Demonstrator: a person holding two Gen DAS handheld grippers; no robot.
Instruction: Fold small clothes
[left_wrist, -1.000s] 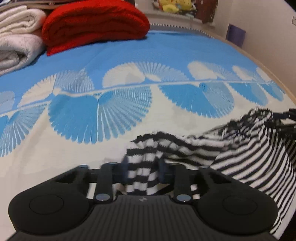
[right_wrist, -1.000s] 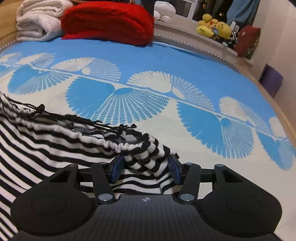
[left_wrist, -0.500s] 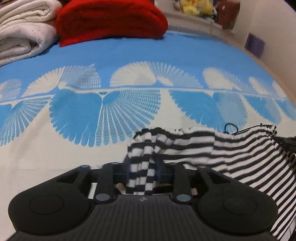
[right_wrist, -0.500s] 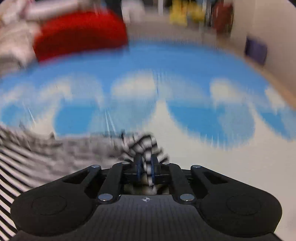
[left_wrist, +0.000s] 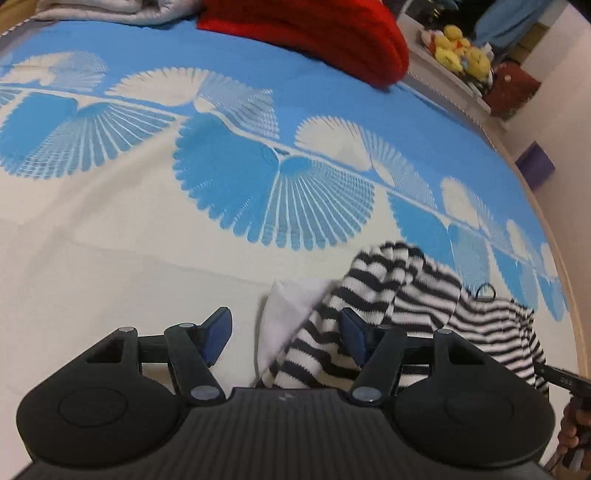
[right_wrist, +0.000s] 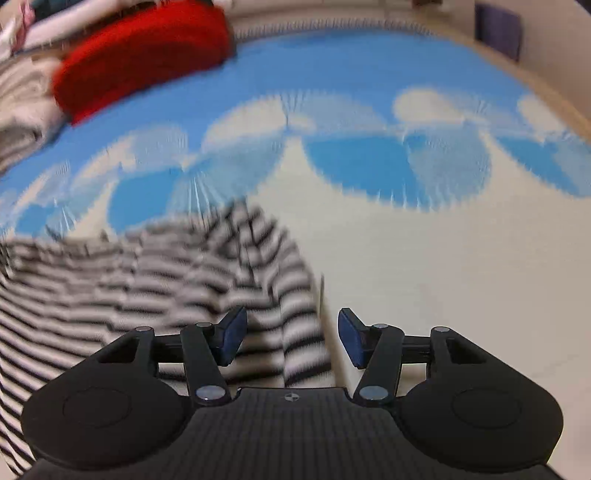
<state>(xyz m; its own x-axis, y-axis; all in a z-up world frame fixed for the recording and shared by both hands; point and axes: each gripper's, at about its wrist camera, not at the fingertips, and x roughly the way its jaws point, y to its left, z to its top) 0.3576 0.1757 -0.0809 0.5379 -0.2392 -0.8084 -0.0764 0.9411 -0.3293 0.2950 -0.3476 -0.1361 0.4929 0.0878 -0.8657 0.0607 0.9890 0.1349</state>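
A black-and-white striped garment (left_wrist: 413, 295) lies bunched on the blue-and-cream bedspread (left_wrist: 184, 221). Its white inside shows at a folded corner (left_wrist: 284, 314). My left gripper (left_wrist: 284, 332) is open, with that corner lying between its blue pads, not pinched. In the blurred right wrist view the same striped garment (right_wrist: 166, 277) spreads to the left. My right gripper (right_wrist: 290, 334) is open, with a striped edge lying between its pads. The right gripper's tip shows at the left wrist view's right edge (left_wrist: 561, 380).
A folded red blanket (left_wrist: 314, 33) and pale folded blankets (left_wrist: 103, 9) lie at the far end of the bed. Plush toys (left_wrist: 458, 51) sit on a ledge beyond. The bed's edge curves down the right side (left_wrist: 546, 206), with a purple box (left_wrist: 535, 166) past it.
Both grippers have opened and let go of the striped garment, which now lies on the bedspread. Both cameras have swung, and the right wrist view is blurred by motion.
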